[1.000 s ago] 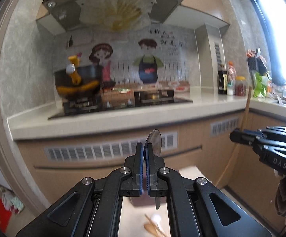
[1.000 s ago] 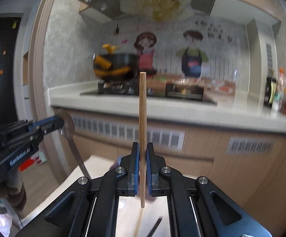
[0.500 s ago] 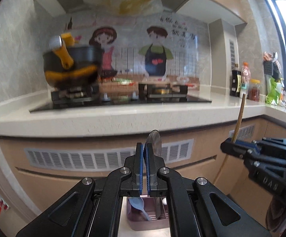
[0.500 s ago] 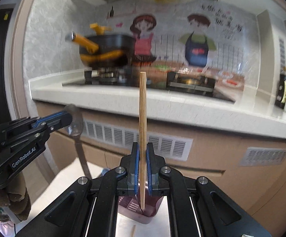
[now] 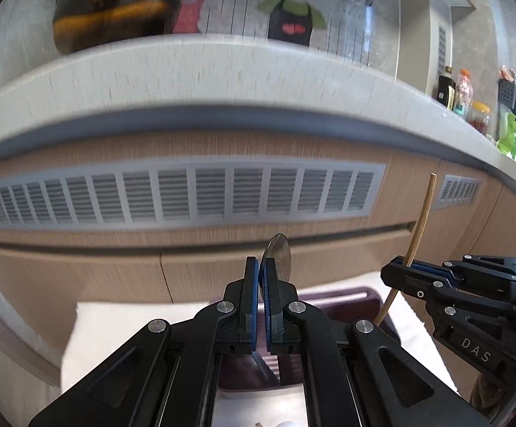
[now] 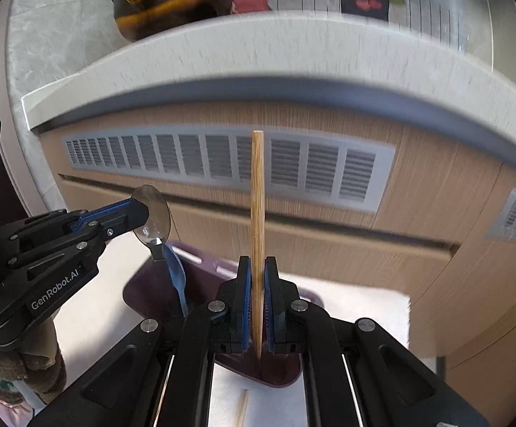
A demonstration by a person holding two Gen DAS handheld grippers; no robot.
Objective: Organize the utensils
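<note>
Right wrist view shows the right gripper [image 6: 257,306] squeezed tight on a wooden chopstick [image 6: 257,206] that stands straight up. Its bottom tip hangs just over the purple holder [image 6: 140,291] on the white table [image 6: 364,313]. A blue spoon [image 6: 177,277] already sits inside the holder, so that one is done. The left gripper [image 6: 140,213] is pinched shut on a shiny metal spoon [image 6: 153,219], bowl end up, handle pointing down toward the holder. Left wrist view shows the same spoon [image 5: 277,258] poking up past the closed jaws. Both things are over the holder but not in it yet. I think they need to go down and be let go. One more chopstick [image 6: 242,407] lies on the table, waiting to be picked up.
</note>
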